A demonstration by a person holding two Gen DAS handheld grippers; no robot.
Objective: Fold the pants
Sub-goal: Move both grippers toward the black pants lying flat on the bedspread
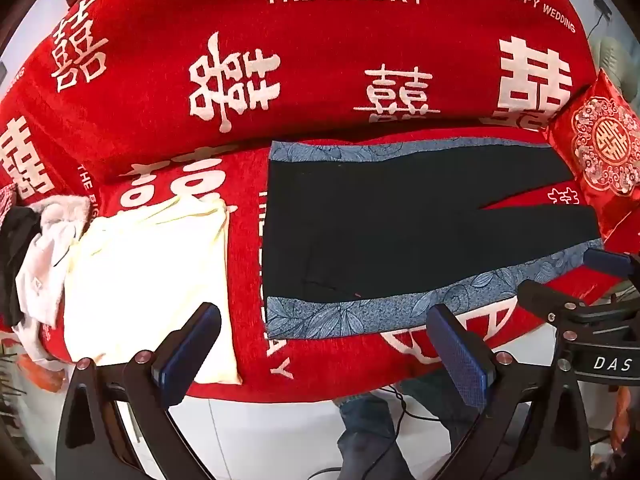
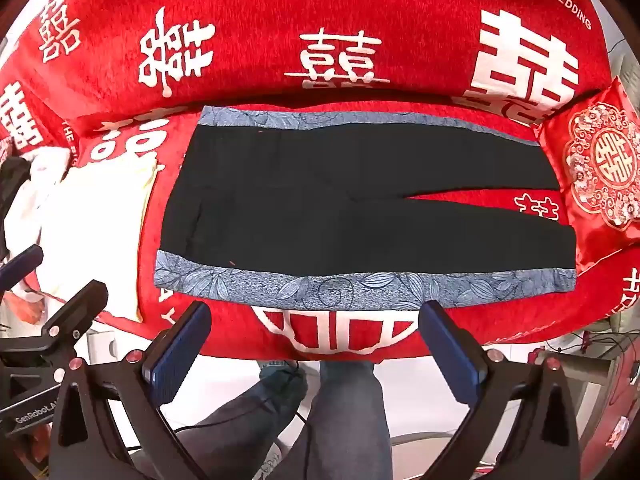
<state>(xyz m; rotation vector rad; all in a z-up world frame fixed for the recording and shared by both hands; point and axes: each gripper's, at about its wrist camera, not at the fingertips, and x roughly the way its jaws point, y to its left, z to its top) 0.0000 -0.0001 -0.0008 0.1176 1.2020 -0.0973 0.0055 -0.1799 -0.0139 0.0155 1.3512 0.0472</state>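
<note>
Black pants [image 2: 360, 208] with blue leaf-patterned side bands lie flat on the fuzzy red sofa [image 2: 340, 20]. Left gripper [image 1: 324, 344] and right gripper [image 2: 316, 340] hover spread wide, holding nothing; cream cloth [image 1: 152, 280], perhaps folded, lies beside the pants.

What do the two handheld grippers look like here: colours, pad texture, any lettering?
Both the left gripper and right gripper have black angular frames with silver bolts and dark blue, finely textured finger pads. White lettering shows: "DAS" on the right one, "GenRobot" on the left.
</note>
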